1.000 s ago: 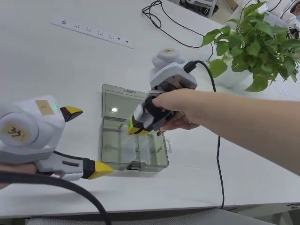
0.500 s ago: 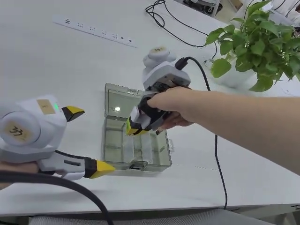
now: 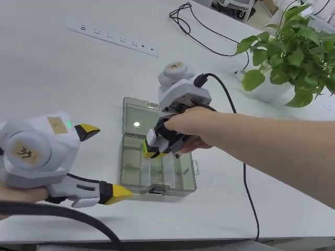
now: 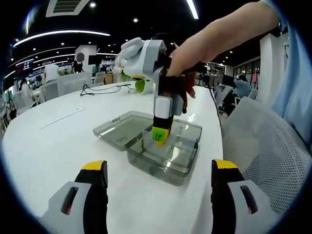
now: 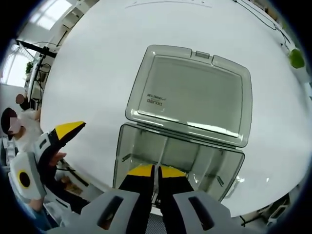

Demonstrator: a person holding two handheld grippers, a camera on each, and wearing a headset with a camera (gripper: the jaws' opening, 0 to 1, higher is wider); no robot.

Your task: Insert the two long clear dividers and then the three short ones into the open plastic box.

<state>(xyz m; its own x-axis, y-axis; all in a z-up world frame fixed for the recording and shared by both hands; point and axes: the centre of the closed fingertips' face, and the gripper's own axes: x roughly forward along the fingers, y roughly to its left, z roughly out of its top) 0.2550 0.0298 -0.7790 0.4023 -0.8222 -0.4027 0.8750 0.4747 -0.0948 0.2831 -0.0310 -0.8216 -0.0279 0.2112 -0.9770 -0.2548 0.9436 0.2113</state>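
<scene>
A: Where's the R gripper (image 3: 151,152) rn?

B: Tips down inside the open plastic box (image 3: 186,182), abt mid-tray. Jaws pressed together. Can't tell if a clear divider is pinched betw. them, it'd be too thin and see-through to spot.

A: And the L gripper (image 3: 104,161)?

B: Hangs just left of the box's front corner, jaws spread wide, nothing in them, not touching the box.

A: What's in the box?

B: Right gripper view shows clear upright walls (image 5: 161,146) running toward the hinge side. They look like seated partitions, count unclear. Lid (image 3: 137,112) lies flat on the table behind, nothing on it.

A: Risks?

B: My read: the box is light and nothing braces it. If R pushes off-slot, a piece jams crooked or the box skids. Clear on clear, so grooves are hard to read and a piece could go in the wrong slot. R's tips could also knock a seated wall loose on the way out. L is near enough to bump the front wall.
</scene>
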